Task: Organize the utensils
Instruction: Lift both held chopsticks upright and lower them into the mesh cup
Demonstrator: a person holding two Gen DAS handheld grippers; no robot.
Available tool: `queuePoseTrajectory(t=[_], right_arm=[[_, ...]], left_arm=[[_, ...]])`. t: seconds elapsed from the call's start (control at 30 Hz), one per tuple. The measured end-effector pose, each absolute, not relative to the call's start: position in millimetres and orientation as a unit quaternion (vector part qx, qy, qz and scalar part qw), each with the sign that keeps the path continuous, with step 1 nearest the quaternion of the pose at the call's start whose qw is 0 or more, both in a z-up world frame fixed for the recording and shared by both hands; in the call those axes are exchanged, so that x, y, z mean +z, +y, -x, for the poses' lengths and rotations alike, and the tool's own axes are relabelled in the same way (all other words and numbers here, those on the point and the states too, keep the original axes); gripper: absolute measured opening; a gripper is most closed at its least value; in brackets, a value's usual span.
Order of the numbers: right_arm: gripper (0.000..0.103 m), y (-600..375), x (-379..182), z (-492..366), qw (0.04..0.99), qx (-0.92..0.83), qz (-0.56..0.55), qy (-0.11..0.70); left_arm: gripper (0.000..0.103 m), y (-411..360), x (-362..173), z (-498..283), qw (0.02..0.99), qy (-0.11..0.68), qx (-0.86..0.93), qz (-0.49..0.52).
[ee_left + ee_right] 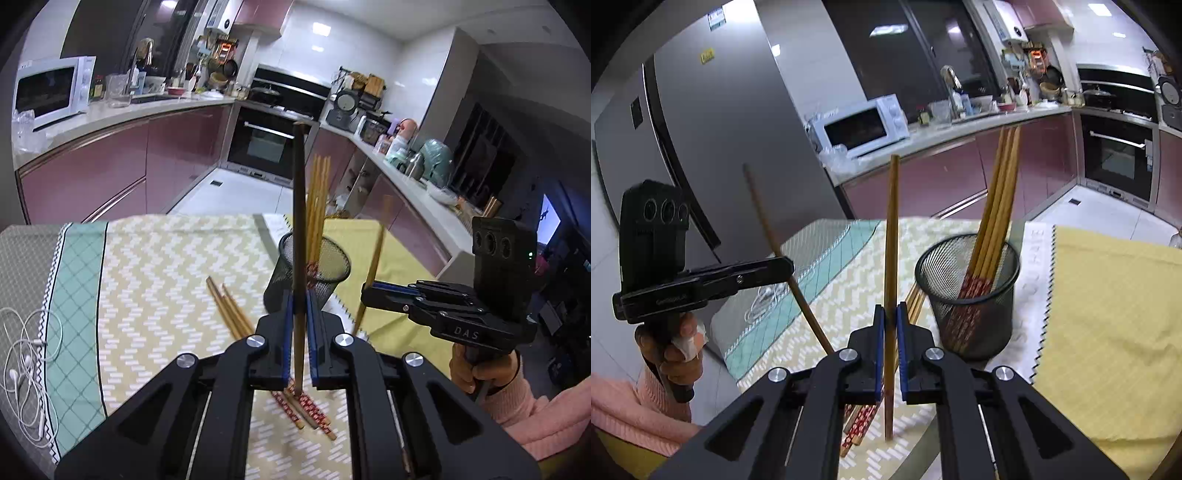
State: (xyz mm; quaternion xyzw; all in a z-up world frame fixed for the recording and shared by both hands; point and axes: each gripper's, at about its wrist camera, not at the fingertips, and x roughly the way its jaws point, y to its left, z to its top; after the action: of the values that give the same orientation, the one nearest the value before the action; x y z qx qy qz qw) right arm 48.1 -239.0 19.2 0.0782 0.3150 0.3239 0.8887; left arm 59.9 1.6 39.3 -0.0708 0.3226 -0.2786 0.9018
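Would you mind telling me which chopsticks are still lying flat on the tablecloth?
The loose chopsticks left of the mesh cup lie flat. The others stand in the cup or are held upright, one per hand-held gripper.

Patterned tablecloth [166,258] carries mesh cup [284,284], loose chopsticks [229,314], earphones [26,362].

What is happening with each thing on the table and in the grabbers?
left gripper: shut on dark chopstick, held upright.
dark chopstick: clamped, above the table.
right gripper: shut on light chopstick.
light chopstick: clamped, upright.
mesh cup: standing upright, holding a bunch of chopsticks.
chopsticks in cup: leaning, red ends down.
loose chopsticks: lying flat on the cloth.
earphones: tangled, lying on the cloth.
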Motion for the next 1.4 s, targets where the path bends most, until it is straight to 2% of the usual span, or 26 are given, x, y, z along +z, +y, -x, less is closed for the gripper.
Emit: queuePoseTrajectory(t=[0.3,0.77,0.93,1.13,1.4], right_arm=[[0.006,-257.1,57.5,-57.0,0.907,0.315,-0.087,0.264],[0.006,-268.2,103.1,-76.7,0.931,0.291,-0.073,0.207],[0.006,-266.1,97.2,-91.9,0.932,0.280,-0.066,0.222],[0.006,-255.1,66.8,-107.6,0.921,0.276,-0.056,0.270],[0.006,-244.0,36.6,-128.8,0.904,0.269,-0.052,0.327]], left_arm=[[0.007,-3.2,79.4,-74.1,0.916,0.276,-0.278,0.088],[0.007,-33.8,132.5,-104.9,0.934,0.218,-0.279,0.056],[0.007,-52.5,120.1,-128.8,0.932,0.245,-0.267,0.025],[0.007,-81.6,82.3,-145.8,0.914,0.309,-0.263,-0.033],[0.008,-97.4,47.3,-160.3,0.897,0.353,-0.256,-0.070]])
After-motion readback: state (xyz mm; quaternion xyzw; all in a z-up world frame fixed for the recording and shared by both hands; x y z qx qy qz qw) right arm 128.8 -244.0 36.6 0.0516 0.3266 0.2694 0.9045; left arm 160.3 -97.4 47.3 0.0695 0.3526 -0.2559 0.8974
